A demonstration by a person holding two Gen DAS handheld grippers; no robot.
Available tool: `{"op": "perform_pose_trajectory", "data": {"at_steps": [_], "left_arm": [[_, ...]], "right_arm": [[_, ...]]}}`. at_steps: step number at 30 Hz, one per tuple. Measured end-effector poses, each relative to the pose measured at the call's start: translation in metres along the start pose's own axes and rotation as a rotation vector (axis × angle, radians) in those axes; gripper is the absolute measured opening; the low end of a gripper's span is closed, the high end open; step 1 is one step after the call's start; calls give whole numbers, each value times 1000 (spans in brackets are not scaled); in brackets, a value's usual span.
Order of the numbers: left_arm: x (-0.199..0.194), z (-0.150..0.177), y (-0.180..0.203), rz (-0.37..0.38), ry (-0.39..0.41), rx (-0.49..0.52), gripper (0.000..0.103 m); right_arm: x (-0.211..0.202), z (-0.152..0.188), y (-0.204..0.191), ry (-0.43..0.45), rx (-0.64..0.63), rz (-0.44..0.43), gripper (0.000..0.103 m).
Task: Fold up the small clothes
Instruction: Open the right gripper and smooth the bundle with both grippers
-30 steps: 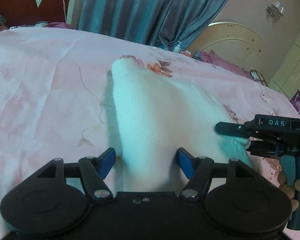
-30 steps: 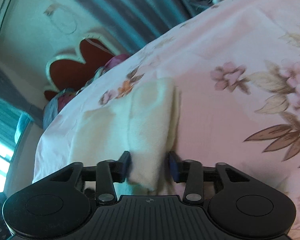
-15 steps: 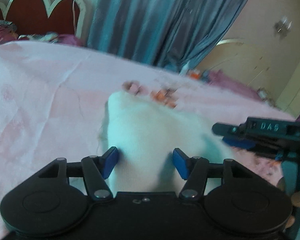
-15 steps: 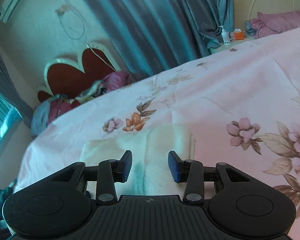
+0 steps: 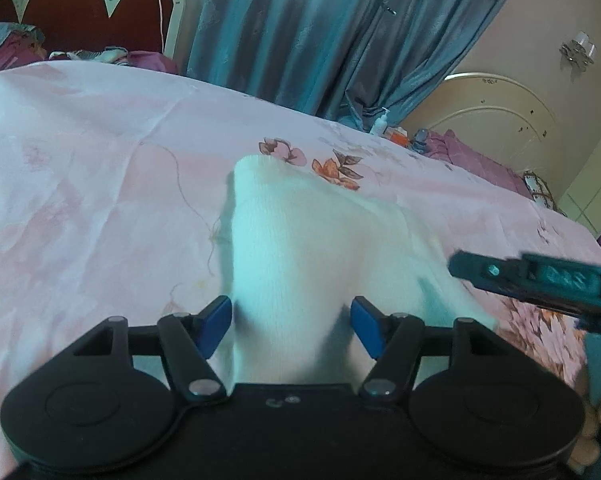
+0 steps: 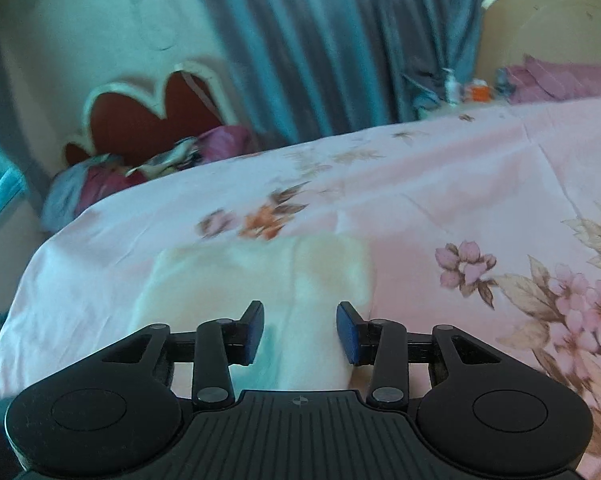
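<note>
Left wrist view shows the left claw (image 5: 291, 326) with its blue pads spread, the white garment (image 5: 312, 248) rising up between them without either pad visibly pressing on it. The garment lies on the pink flowered bedsheet (image 5: 80, 184), running from the claw toward the printed flowers beyond its far end. To the right of the garment the right claw (image 5: 460, 268) pokes in, blurred, level with the garment's right edge.

In the right wrist view the right claw (image 6: 299, 330) is likewise spread, pads on either side of a folded ridge of the garment (image 6: 260, 276), not nipping it.

Judging from this, the step in hand is taking hold of the near edge to fold it over. To do it well, each claw should push a little deeper so the pads bracket only the layers meant to fold, then close firmly before lifting; both should grip at matching spots on the edge so the fold lands square. Catching the bedsheet underneath would drag it along.

Both claws sit low and nearly level over the bed, pointing along the garment toward its far end.
</note>
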State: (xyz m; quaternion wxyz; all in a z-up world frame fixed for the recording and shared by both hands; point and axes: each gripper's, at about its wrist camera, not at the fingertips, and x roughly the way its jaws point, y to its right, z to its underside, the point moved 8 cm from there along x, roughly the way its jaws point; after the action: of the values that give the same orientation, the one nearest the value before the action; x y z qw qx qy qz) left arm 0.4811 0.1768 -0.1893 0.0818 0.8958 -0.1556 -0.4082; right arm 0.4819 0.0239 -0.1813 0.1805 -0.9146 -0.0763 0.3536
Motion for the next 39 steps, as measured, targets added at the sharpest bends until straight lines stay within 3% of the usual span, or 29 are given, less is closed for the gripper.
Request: {"op": "perform_pose_trajectory", "data": {"at_steps": [11,12,13,14,18,23,24,25,32,35,39], "left_arm": [[-12,47,10,5,-86,60,63],[-12,50,12,4,-86,70,63],[-12,51,14,3,-87,75,63],[-12,52,16,6,-90,80,63],[-16,56,18,-5,-92,123,66],[-16,61,18,-30,-101,162,91],[-15,62,19,-43,-104,169,101],[-14,63,19,-59,-113,171,103],[-13,65,19,-83,-147,180,103],[-15,67,14,-103,-175,125,103],[-18,68,21,-146,-194,172,103]], "right_arm": [[-41,79,-8,-107,17,-19,40],[-39,85,-6,-123,-1,7,36],[-36,93,-4,-141,-26,43,11],[-32,99,0,-143,-41,71,9],[-38,100,5,-144,-2,90,9],[-33,105,-1,-165,-44,120,8],[-31,104,-2,-170,-43,121,9],[-33,107,1,-170,-50,120,8],[-37,112,1,-154,-42,128,9],[-37,111,2,-150,-17,120,9],[-38,111,4,-148,-7,118,9]]}}
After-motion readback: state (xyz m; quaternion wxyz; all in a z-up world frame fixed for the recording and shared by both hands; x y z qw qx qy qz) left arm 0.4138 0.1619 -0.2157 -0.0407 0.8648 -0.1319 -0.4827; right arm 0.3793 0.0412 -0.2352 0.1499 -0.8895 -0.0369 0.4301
